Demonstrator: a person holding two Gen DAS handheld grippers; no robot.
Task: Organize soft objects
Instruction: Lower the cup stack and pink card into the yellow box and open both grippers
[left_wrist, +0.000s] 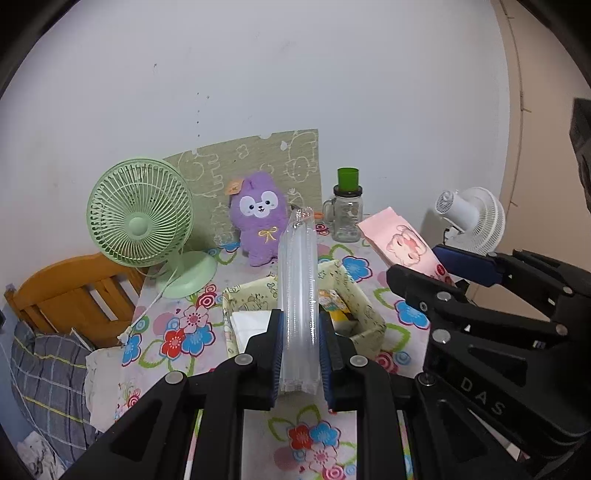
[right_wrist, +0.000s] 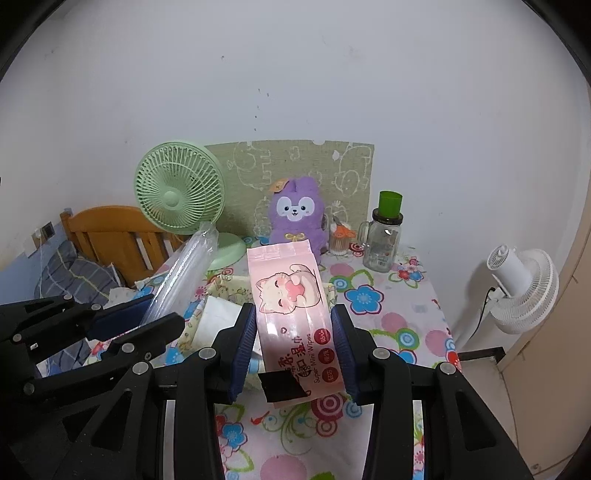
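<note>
My left gripper (left_wrist: 300, 343) is shut on a clear plastic sleeve of stacked cups (left_wrist: 298, 291), held upright over the fabric storage box (left_wrist: 369, 314); the sleeve also shows in the right wrist view (right_wrist: 184, 273). My right gripper (right_wrist: 293, 343) is shut on a pink pack of wet wipes (right_wrist: 291, 310) with a cat print, held above the table; the pack also shows in the left wrist view (left_wrist: 402, 243). A purple plush toy (left_wrist: 258, 218) sits upright at the back of the table, also in the right wrist view (right_wrist: 297, 218). The box holds white tissues (left_wrist: 251, 325) and small packets.
A green desk fan (left_wrist: 142, 225) stands back left, a glass jar with a green cup (left_wrist: 347, 214) on it back right. A white fan (right_wrist: 524, 288) stands off the table's right edge. A wooden bed frame (left_wrist: 70, 291) and bedding lie left. Flowered tablecloth (left_wrist: 177, 332) covers the table.
</note>
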